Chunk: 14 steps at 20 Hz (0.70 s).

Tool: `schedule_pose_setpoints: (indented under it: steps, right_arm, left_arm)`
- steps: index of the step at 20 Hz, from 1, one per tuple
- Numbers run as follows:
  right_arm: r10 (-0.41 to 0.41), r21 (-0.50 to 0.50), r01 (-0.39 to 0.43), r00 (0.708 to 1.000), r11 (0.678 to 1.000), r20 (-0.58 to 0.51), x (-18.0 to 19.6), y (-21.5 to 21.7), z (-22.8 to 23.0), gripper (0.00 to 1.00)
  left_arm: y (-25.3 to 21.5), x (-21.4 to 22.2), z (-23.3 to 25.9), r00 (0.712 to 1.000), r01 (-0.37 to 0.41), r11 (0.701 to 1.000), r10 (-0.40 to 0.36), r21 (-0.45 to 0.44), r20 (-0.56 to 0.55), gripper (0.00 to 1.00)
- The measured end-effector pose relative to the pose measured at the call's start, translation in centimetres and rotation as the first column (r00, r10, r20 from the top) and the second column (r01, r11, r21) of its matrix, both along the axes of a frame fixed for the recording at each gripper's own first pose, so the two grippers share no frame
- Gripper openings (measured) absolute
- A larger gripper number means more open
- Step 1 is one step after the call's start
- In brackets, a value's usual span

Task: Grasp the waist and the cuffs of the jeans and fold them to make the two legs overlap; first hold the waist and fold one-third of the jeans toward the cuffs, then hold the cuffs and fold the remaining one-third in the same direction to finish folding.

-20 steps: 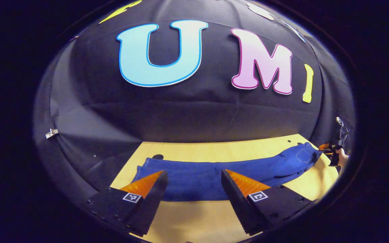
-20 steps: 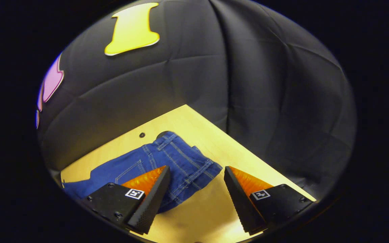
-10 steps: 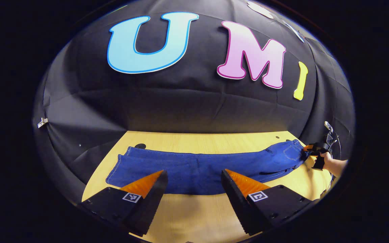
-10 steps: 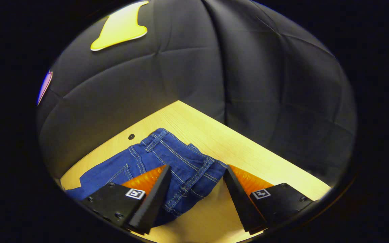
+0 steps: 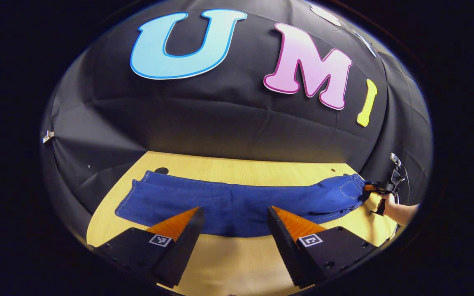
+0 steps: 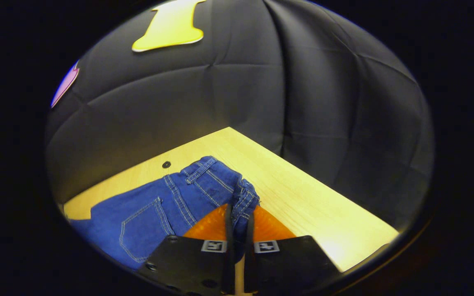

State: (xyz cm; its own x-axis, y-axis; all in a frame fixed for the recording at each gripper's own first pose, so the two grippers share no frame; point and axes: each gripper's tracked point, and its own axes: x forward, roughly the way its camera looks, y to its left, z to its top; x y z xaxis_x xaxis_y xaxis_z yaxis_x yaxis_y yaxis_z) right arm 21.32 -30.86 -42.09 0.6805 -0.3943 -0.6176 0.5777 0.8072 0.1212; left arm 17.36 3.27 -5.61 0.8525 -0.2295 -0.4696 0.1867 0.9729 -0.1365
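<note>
Left gripper view: the jeans (image 5: 237,203) lay flat and stretched lengthwise across the wooden table (image 5: 241,263), cuffs toward the left end of the frame, waist toward the right end. The cuff end sat just beside a small dark hole (image 5: 161,170) in the tabletop; a second, smaller hole (image 5: 333,169) showed near the far edge, above the seat of the jeans. The left gripper (image 5: 233,218) hung over the near side of the table with its jaws spread wide, nothing between them, tips just short of or over the near edge of the legs at about mid-length; whether they touched the cloth could not be told. At the far right, a hand (image 5: 389,203) held the right gripper (image 5: 368,188) against the waist end. Black cloth wall (image 5: 220,119) behind the table. Right gripper view: the right gripper (image 6: 237,222) was closed tight on the waistband (image 6: 245,197), both fingers pressing the denim, which bunched and rose slightly above the tips. A back pocket (image 6: 142,226) and stitched seams showed to the left, that part lying flat on the table (image 6: 311,197). A small hole (image 6: 166,164) in the tabletop lay just beyond the waist. The table corner met the black cloth wall (image 6: 303,90) behind.
</note>
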Motion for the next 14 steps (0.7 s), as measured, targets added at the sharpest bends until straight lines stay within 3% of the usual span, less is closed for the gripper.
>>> schedule_pose_setpoints:
  steps: [3, 7, 10, 12, 14]
  right_arm:
    - [0.036, 0.036, -0.037, 0.999, 0.999, 0.024, 0.1, 0.4, 1.3, 0.07]
    - [0.138, -0.073, -0.129, 0.98, 0.989, 0.144, 1.8, 2.2, 8.9, 0.07]
    - [0.257, -0.178, -0.219, 0.938, 0.959, 0.231, 2.9, 6.3, 15.6, 0.07]
    - [0.344, -0.239, -0.284, 0.9, 0.929, 0.267, 0.8, 8.6, 19.4, 0.07]
    - [0.422, -0.28, -0.348, 0.863, 0.895, 0.276, -1.0, 9.9, 19.5, 0.06]
  left_arm:
    - [-0.6, -0.1, -0.2, 1.0, 0.015, 1.0, -0.015, -0.007, -0.003, 0.96]
    - [0.1, -0.5, -0.4, 1.0, -0.008, 0.999, 0.008, -0.032, 0.001, 0.96]
    - [0.8, -1.5, -0.3, 1.0, -0.017, 0.999, 0.018, -0.034, 0.022, 0.96]
    - [1.6, -2.4, -0.5, 0.999, -0.021, 0.999, 0.021, -0.024, 0.028, 0.97]
    - [2.5, -3.7, -0.7, 0.999, -0.029, 0.999, 0.03, -0.034, 0.027, 0.97]
